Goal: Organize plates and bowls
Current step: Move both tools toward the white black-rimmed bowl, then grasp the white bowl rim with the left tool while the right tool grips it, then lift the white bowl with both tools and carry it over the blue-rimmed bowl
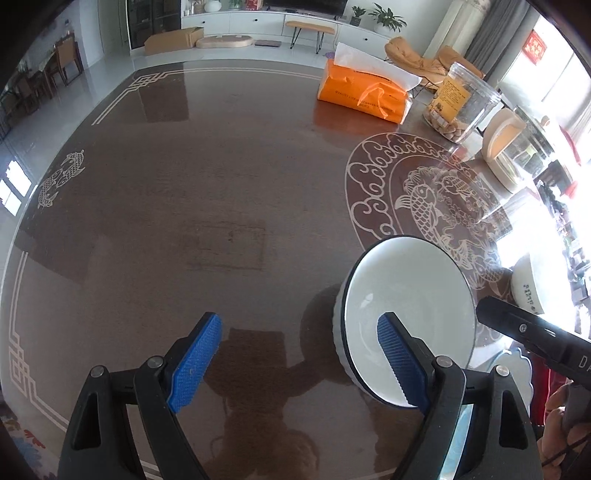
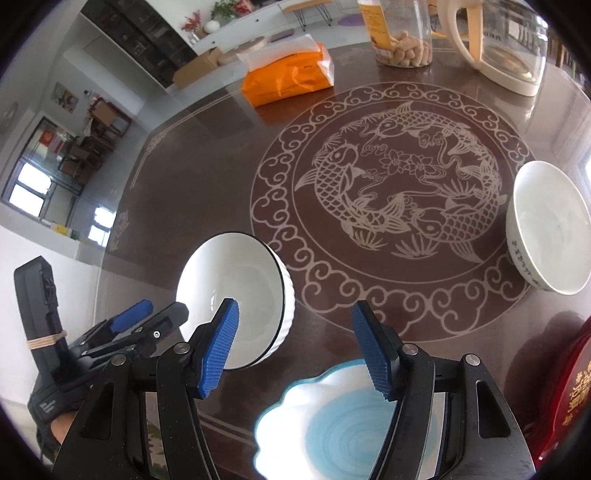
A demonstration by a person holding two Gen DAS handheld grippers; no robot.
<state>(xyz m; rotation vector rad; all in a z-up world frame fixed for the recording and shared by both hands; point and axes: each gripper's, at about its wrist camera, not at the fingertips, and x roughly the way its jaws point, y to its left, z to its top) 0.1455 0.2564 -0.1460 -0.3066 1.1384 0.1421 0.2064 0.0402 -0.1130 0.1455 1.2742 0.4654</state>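
Observation:
A white bowl with a black rim (image 1: pixel 406 295) (image 2: pixel 240 280) stands on the dark table (image 1: pixel 221 166). My left gripper (image 1: pixel 299 363) (image 2: pixel 155 314) is open. One blue pad hangs over the bowl's inside and the other is outside its left wall, neither pressing. My right gripper (image 2: pixel 295 350) is also open. It hovers over the far edge of a scalloped white-and-blue plate (image 2: pixel 332 424) (image 1: pixel 517 369), with nothing pinched. A second white bowl with blue markings (image 2: pixel 550 229) (image 1: pixel 528 284) sits apart at the right.
At the far side stand an orange tissue pack (image 1: pixel 364 94) (image 2: pixel 288 79), a clear jar of snacks (image 1: pixel 458 103) (image 2: pixel 402 33) and a cream-handled glass jug (image 1: pixel 513 147) (image 2: pixel 498 48). A red round box (image 2: pixel 569 398) lies near right. A fish medallion (image 2: pixel 399 192) marks the table.

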